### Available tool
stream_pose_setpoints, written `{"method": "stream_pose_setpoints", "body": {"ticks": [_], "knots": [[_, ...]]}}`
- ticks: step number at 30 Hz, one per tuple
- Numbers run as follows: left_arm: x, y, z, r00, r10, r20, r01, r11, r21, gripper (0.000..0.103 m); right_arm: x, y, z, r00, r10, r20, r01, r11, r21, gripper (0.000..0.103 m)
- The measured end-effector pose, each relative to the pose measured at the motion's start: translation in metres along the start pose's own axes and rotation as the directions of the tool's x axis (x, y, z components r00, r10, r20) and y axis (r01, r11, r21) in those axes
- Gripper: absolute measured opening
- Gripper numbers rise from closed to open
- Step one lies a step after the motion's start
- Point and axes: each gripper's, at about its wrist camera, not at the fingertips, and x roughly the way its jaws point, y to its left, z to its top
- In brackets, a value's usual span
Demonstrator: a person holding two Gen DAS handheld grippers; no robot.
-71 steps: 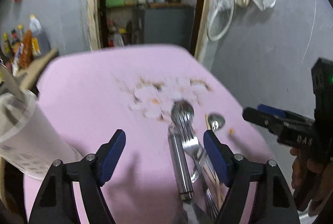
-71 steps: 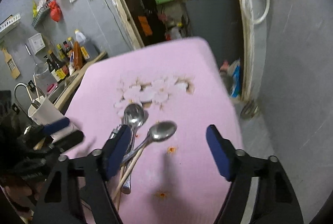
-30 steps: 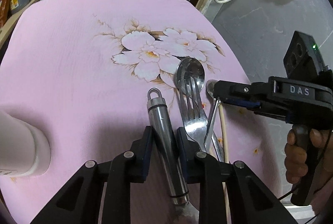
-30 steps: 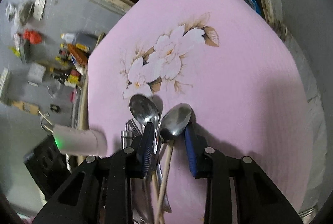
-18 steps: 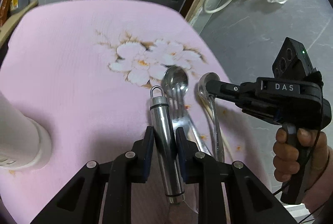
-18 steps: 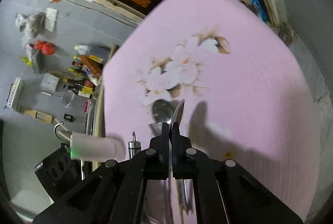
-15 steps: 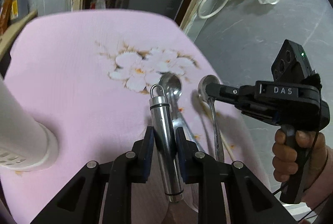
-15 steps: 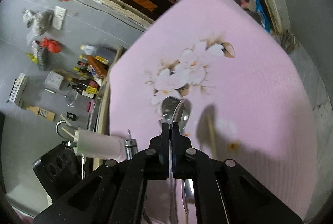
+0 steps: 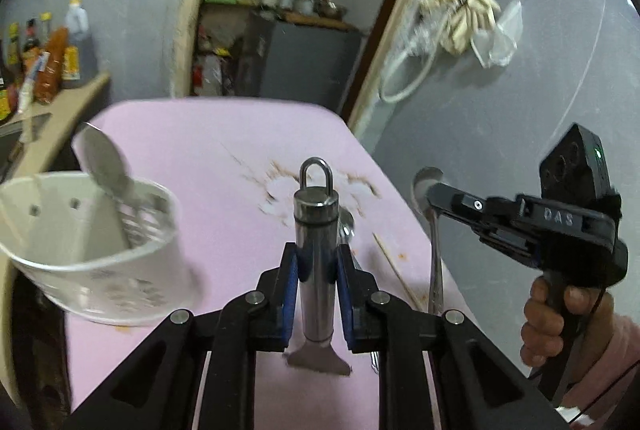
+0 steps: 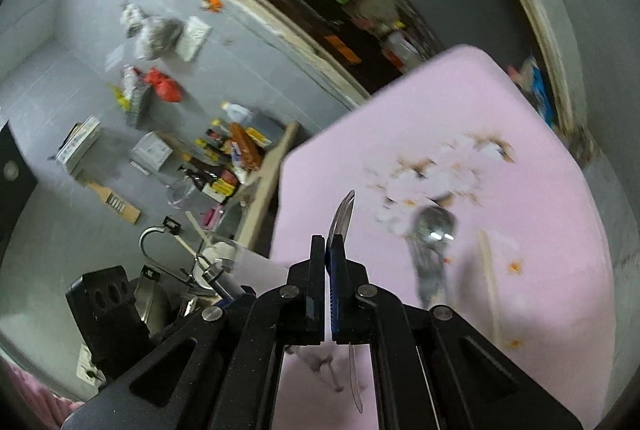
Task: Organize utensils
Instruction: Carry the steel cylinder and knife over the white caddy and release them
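Two utensils lifted, more left on the cloth

Our holder [image 9: 92,254] at left already has utensils; our left gripper [image 9: 318,262] is clamped on the peeler [image 9: 316,254], our right gripper [image 10: 329,286] pinches a spoon [image 10: 342,218], both lifted clear; one spoon [image 10: 434,226] and a chopstick [image 10: 490,270] wait on the cloth [image 10: 540,214].

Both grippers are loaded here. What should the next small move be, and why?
Probably carry the left gripper leftward over the white holder and lower the steel-handled tool in. It is clamped and lifted off the pink cloth, and the holder, open-topped with utensils already inside, sits just to its left. The right gripper holds a spoon farther off.
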Motion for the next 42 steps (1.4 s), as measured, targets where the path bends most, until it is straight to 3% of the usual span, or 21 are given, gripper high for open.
{"method": "stream_pose_setpoints", "body": {"ticks": [8,14,18,21,24,26,34,42], "knots": [[-0.055,0.028,0.032,0.995,0.057,0.084,-0.053,0.997,-0.053,0.017,0.003,0.074,0.015,0.992,0.113,0.053,-0.104,0.984,-0.147,0.002],[-0.115,0.063,0.068,0.978,0.133,0.164,-0.119,0.989,-0.089,0.017,0.018,0.134,0.03,0.958,0.263,0.113,-0.234,0.948,-0.217,0.002],[-0.138,0.094,0.084,0.96,0.19,0.206,-0.168,0.978,-0.122,0.017,0.038,0.172,0.037,0.936,0.321,0.144,-0.274,0.921,-0.276,0.002],[-0.147,0.115,0.091,0.934,0.257,0.247,-0.233,0.965,-0.122,0.017,0.053,0.19,0.035,0.934,0.315,0.171,-0.249,0.913,-0.322,0.002],[-0.143,0.13,0.097,0.907,0.32,0.273,-0.303,0.947,-0.102,0.017,0.069,0.2,0.028,0.948,0.265,0.178,-0.185,0.911,-0.369,0.002],[-0.136,0.136,0.097,0.898,0.345,0.273,-0.336,0.938,-0.082,0.017,0.078,0.199,0.024,0.957,0.229,0.179,-0.146,0.91,-0.388,0.002],[-0.094,0.162,0.076,0.909,0.366,0.2,-0.35,0.93,-0.112,0.017,0.109,0.188,0.012,0.977,0.128,0.169,-0.054,0.922,-0.383,0.002],[-0.08,0.152,0.059,0.901,0.387,0.196,-0.377,0.922,-0.087,0.017,0.123,0.193,-0.012,0.977,0.062,0.202,0.029,0.907,-0.42,0.002]]}}
